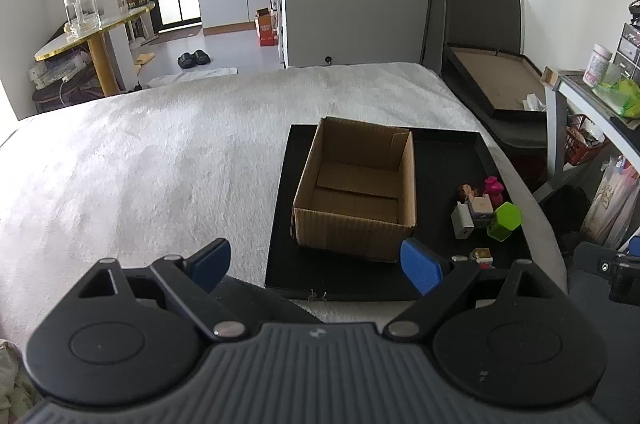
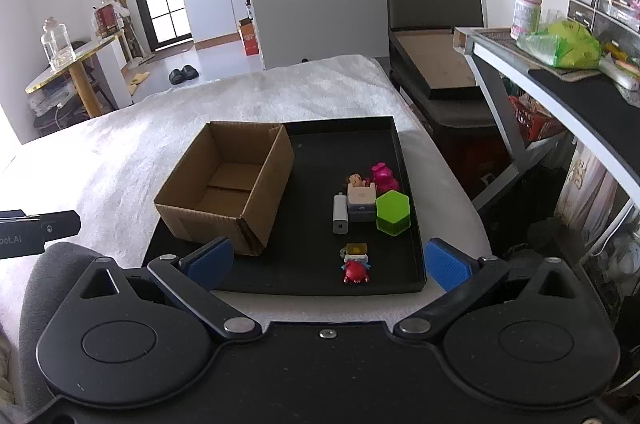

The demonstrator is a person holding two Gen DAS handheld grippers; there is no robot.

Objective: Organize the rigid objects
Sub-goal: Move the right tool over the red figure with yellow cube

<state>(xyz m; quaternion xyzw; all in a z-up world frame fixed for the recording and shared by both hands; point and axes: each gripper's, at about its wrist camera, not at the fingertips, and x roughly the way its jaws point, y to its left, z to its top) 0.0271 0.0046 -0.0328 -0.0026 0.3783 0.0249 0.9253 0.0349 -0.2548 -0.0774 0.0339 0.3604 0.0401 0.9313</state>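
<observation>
An empty open cardboard box (image 1: 356, 187) (image 2: 228, 183) stands on the left of a black tray (image 1: 440, 159) (image 2: 320, 151) on the white bed. Right of the box lie small objects: a green hexagonal block (image 2: 393, 212) (image 1: 505, 220), a white charger (image 2: 340, 214) (image 1: 462, 222), a pink figure (image 2: 383, 176) (image 1: 493, 188), a small doll on a pale cube (image 2: 360, 191), and a red toy with a yellow top (image 2: 356, 264). My left gripper (image 1: 318, 264) is open and empty, in front of the box. My right gripper (image 2: 330, 262) is open and empty, at the tray's near edge.
The white bed cover (image 1: 160, 159) spreads left of the tray. A dark chair with a framed board (image 2: 436, 63) stands past the bed's right side. A cluttered desk (image 2: 560, 71) runs along the right. A round table with glass jars (image 1: 88, 23) stands at the far left.
</observation>
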